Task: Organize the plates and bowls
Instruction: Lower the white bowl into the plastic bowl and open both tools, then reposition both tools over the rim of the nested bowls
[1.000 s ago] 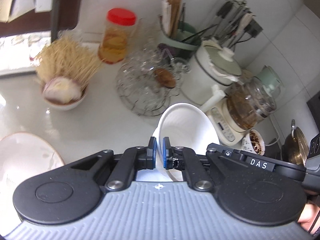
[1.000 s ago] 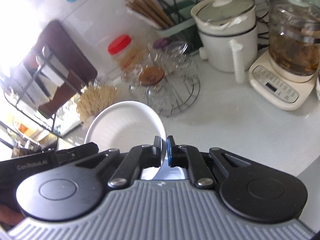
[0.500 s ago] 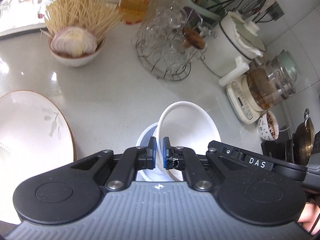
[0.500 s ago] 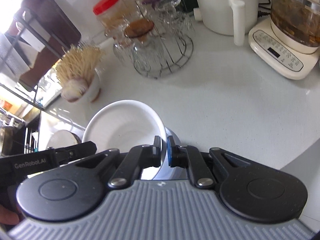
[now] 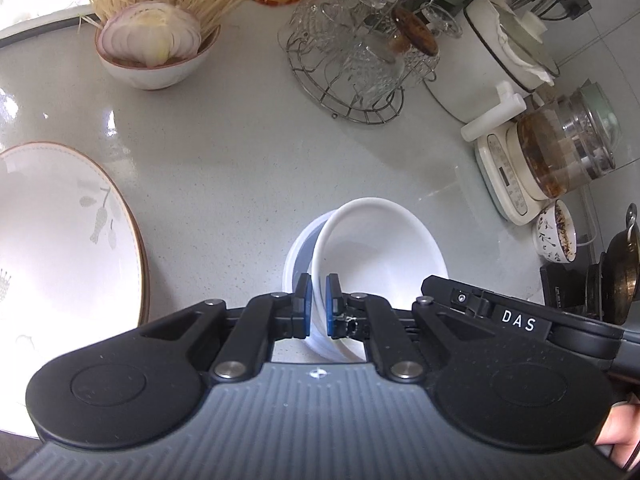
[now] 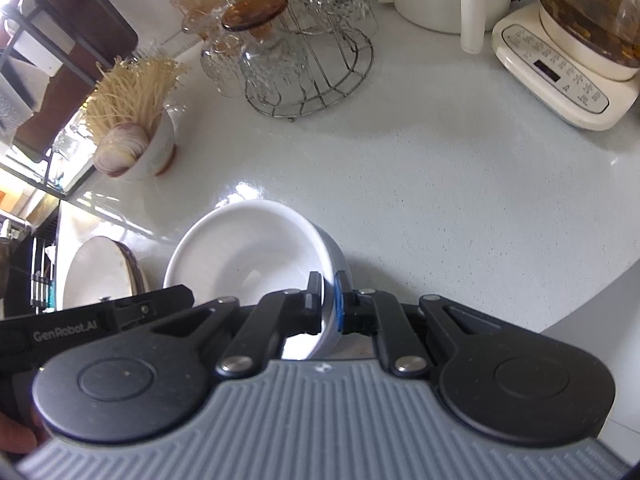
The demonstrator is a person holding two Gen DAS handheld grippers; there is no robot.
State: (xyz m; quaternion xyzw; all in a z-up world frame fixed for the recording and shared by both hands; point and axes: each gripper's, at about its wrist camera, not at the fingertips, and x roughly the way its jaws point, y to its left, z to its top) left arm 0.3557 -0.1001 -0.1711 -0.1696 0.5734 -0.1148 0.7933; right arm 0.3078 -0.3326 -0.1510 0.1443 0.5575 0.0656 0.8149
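A white bowl is held by both grippers over a second white bowl that rests on the grey counter; the held bowl sits tilted partly inside it. My left gripper is shut on the held bowl's left rim. My right gripper is shut on its right rim. The bowl's inside also shows in the right wrist view. A large white plate with a brown rim lies at the left; it also shows in the right wrist view.
A bowl with a cut onion and noodles stands at the back left. A wire rack of glasses, a white pot, a glass kettle on its base and a small patterned cup stand along the back and right.
Both grippers have lowered the held bowl toward the counter, onto the second bowl. The counter objects have come closer and the plate has come fully into view.
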